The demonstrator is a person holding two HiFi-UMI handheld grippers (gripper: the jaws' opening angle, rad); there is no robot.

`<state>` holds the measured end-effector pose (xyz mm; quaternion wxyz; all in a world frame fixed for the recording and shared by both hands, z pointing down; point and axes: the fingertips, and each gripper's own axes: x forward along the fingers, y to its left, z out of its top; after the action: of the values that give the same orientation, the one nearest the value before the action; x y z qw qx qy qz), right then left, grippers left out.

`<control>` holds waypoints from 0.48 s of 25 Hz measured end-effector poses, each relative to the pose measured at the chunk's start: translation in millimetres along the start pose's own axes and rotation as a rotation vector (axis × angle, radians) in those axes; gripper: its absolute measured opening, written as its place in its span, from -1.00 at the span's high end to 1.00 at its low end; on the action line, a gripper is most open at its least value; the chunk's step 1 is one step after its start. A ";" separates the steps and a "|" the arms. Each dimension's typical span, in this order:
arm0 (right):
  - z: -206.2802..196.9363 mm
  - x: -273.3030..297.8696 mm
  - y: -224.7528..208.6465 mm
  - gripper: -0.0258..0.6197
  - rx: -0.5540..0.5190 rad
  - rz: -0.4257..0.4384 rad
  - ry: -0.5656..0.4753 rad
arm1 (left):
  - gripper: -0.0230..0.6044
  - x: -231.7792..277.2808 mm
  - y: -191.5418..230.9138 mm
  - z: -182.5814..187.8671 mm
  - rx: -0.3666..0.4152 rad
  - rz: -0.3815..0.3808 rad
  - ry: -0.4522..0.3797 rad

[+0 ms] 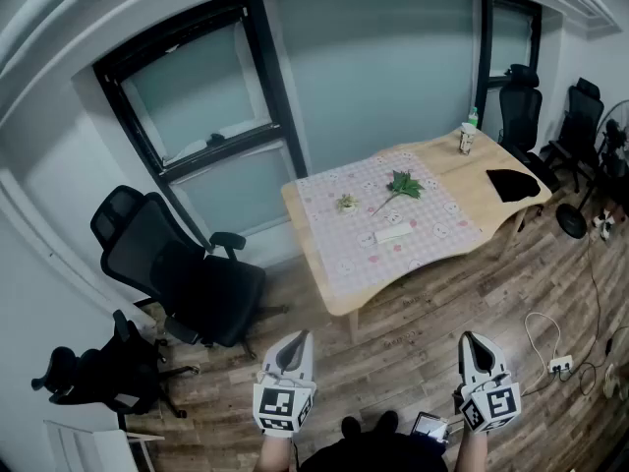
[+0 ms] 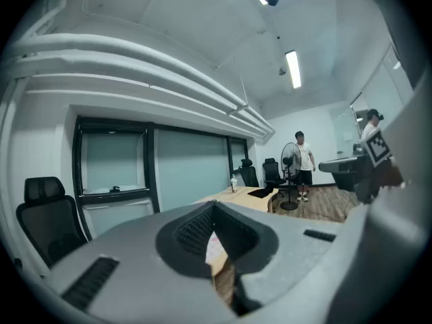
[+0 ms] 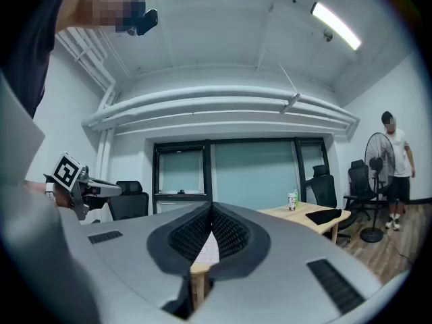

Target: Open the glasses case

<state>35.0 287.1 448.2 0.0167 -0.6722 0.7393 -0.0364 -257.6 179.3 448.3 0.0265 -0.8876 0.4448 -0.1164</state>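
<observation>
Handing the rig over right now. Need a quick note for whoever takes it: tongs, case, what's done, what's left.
Tongs: left tongs and right tongs are both shut and empty, held in the air well short of the table.
Things: on the table's checked cloth lie a green sprig and a pale flat thing. It is possibly the glasses case, but too small to tell.
Done: nothing yet; the table has not been reached.
Left: walk up, confirm which item is the case, open it.
</observation>
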 end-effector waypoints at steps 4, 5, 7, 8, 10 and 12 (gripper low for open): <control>2.9 9.8 -4.7 0.87 -0.042 0.030 0.005 | 0.93 8.2 -5.1 2.4 -0.001 0.017 -0.013; 3.3 11.4 -5.8 0.87 -0.050 0.033 0.005 | 0.93 10.1 -6.5 2.2 -0.005 0.017 -0.015; 2.1 12.6 -7.4 0.87 -0.067 0.035 0.007 | 0.93 12.9 -8.8 -0.2 -0.009 0.015 -0.011; -0.2 12.0 -8.1 0.87 -0.077 0.036 0.012 | 0.93 14.1 -10.0 -1.6 -0.008 0.012 -0.007; -3.9 9.5 -10.6 0.87 -0.084 0.038 0.018 | 0.93 16.8 -13.4 -2.8 -0.005 0.008 0.001; -2.4 7.1 -14.9 0.87 -0.060 0.033 0.003 | 0.93 20.7 -18.4 -0.3 0.002 0.002 0.003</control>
<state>49.0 278.6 451.8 -0.0040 -0.6600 0.7511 -0.0152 -231.3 173.9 455.2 0.0270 -0.8870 0.4457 -0.1182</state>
